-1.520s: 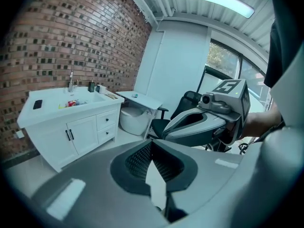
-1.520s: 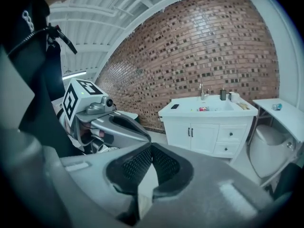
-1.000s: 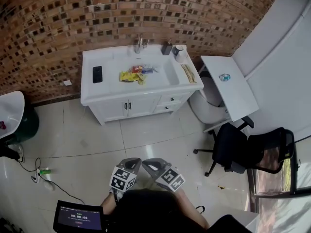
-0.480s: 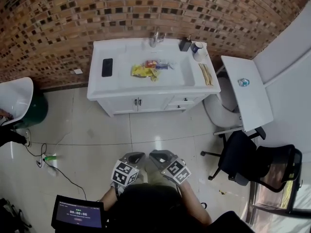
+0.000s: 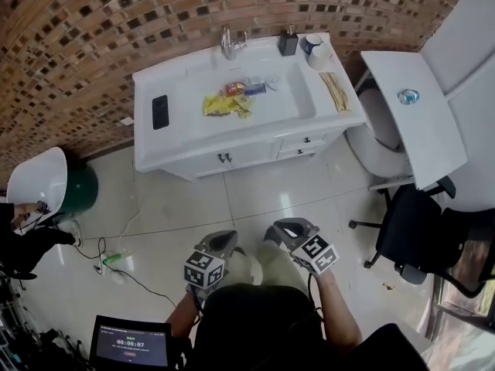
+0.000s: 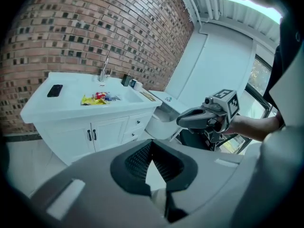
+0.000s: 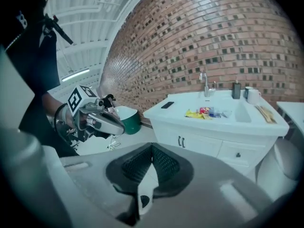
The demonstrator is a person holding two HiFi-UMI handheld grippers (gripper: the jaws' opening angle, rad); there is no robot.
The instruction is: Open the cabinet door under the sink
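The white sink cabinet (image 5: 232, 141) stands against the brick wall. Its two doors are shut, with a pair of dark handles (image 5: 224, 158) at the middle. Both grippers hang low over the tiled floor, well short of it. My left gripper (image 5: 223, 240) is shut with nothing in it, its pads meeting at the tip (image 6: 151, 144). My right gripper (image 5: 283, 229) also looks shut and empty (image 7: 152, 147). The door handles (image 6: 91, 135) show left of the jaws in the left gripper view and right of them (image 7: 181, 141) in the right gripper view.
On the counter lie a black phone (image 5: 160, 111) and snack wrappers (image 5: 224, 103), with a faucet (image 5: 229, 45), a dark bottle (image 5: 288, 43) and a mug (image 5: 315, 50). A white table (image 5: 414, 114) and black office chair (image 5: 421, 230) stand right. A green bin (image 5: 73, 192) and cables (image 5: 108, 257) are left.
The cabinet has come nearer and swung in view. Both grippers have moved forward over the floor and spread apart, the right one further right. The doors stay shut.
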